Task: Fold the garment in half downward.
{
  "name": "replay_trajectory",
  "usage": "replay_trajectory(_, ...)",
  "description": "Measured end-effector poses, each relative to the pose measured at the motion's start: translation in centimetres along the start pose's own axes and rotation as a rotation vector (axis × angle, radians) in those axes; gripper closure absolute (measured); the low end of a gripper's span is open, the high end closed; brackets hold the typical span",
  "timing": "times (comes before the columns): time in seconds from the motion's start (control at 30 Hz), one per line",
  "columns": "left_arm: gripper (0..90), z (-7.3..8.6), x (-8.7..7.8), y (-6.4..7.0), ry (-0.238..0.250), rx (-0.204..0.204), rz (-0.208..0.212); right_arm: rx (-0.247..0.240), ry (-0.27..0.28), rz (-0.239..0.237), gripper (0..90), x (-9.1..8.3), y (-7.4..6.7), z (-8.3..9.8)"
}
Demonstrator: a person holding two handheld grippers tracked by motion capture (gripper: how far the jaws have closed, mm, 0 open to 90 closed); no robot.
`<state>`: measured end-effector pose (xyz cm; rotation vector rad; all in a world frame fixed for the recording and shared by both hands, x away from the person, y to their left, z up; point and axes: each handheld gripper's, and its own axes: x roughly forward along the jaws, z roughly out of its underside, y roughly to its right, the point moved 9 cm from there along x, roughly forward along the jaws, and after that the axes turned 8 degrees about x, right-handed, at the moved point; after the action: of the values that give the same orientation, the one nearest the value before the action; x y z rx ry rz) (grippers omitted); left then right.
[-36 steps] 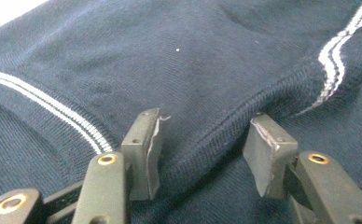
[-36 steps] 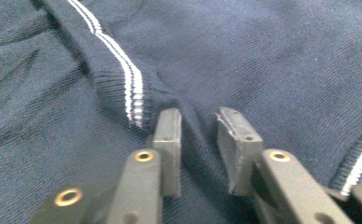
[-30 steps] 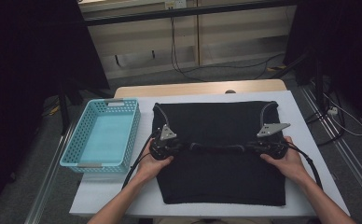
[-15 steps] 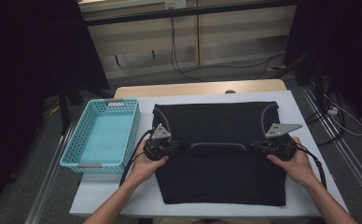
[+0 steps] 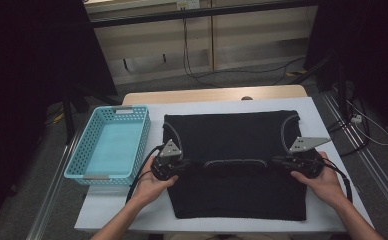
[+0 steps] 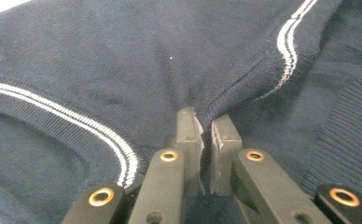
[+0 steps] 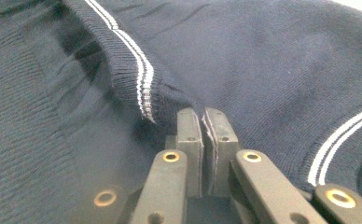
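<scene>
One dark knitted vest (image 5: 237, 165) is spread on the white table (image 5: 122, 215), folded over itself so that its upper part lies doubled back toward the person, and one turquoise basket (image 5: 109, 145) is seen just beside it on the left, apart from the cloth. Two grippers are held, one in each hand. The left gripper (image 5: 182, 165) is placed at the vest's left shoulder, and in the left gripper view its jaws are seen clamped on a pinch of the dark knit (image 6: 202, 112), between two white-striped edges (each trimmed with a pair of thin white lines); its jaws have just been closing onto that cloth. The right gripper (image 5: 282, 161) is set at the opposite shoulder, and in the right gripper view its jaws are likewise pressed together on a fold of the knit (image 7: 200, 109), beside one striped edge. Between the two grippers the striped neckline (image 5: 236, 161) is stretched in a shallow curve. Two hands are counted, the left hand (image 5: 149, 185) and the right hand (image 5: 324, 182), both near the table's front edge.
</scene>
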<state>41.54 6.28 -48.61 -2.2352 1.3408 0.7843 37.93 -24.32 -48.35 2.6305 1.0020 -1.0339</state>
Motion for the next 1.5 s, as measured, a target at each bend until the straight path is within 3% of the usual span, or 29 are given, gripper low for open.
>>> replay_trajectory(0.33, 84.8, 0.6, -0.4, 0.6, -0.016, -0.010, 0.027, -0.013, 0.001, -0.007, 86.2, -0.8, -0.9, 0.3)
replay_trajectory(0.6, 84.8, 1.4, -0.8, 1.9, -0.034, -0.006, 0.062, -0.024, -0.013, -0.006, 86.2, -1.3, -1.8, 1.2)
replay_trajectory(0.77, 84.8, 1.4, -1.5, 2.6, -0.020, -0.028, 0.080, -0.023, -0.010, -0.019, 86.2, -1.8, -2.3, 1.4)
replay_trajectory(1.0, 84.8, 1.4, -1.7, 3.1, -0.023, -0.021, 0.079, -0.019, -0.003, -0.022, 86.3, -2.4, -2.8, 1.5)
replay_trajectory(1.2, 84.9, 2.1, -2.2, 3.8, -0.049, 0.011, 0.084, -0.028, -0.019, -0.040, 86.3, -2.6, -3.8, 2.3)
replay_trajectory(1.5, 85.1, 2.3, -2.3, 3.9, -0.056, 0.012, 0.086, -0.033, -0.037, -0.044, 86.3, -2.7, -4.3, 2.8)
